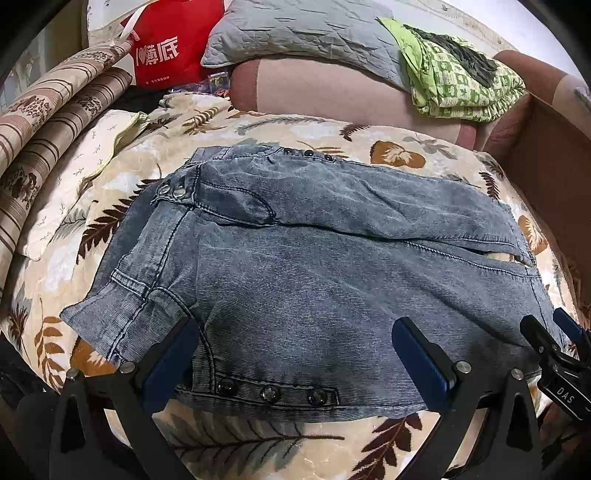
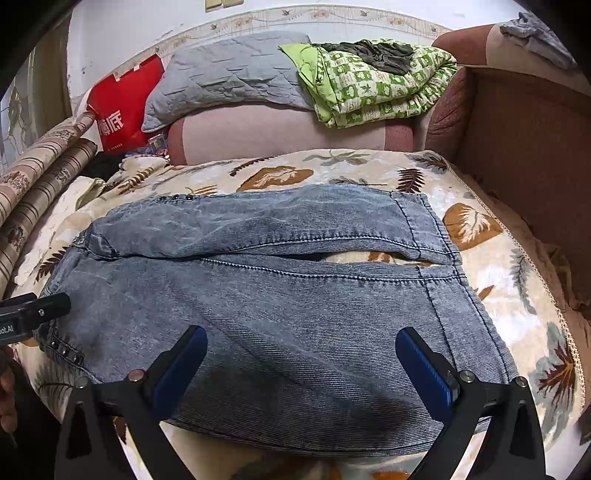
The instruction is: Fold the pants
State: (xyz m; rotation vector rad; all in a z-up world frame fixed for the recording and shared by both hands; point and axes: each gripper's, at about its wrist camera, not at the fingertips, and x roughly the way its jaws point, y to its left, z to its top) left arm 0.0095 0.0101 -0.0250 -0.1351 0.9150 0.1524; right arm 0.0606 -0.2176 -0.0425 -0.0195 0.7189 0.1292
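We held the left gripper (image 1: 295, 354) and right gripper (image 2: 301, 363) spread wide over the pants (image 1: 314, 266), gripping nothing. Pinching the near edge evenly at both ends seemed best.

Both wrist views look forward and down from the near edge of the bed, close over the pants (image 1: 314, 266), facing the far pillows. The left view sits toward the waistband end, the right view toward the leg hems. They share the pants, the leaf-print blanket (image 2: 480, 229), the grey pillow (image 1: 306, 33) and the green quilt (image 2: 373, 85).
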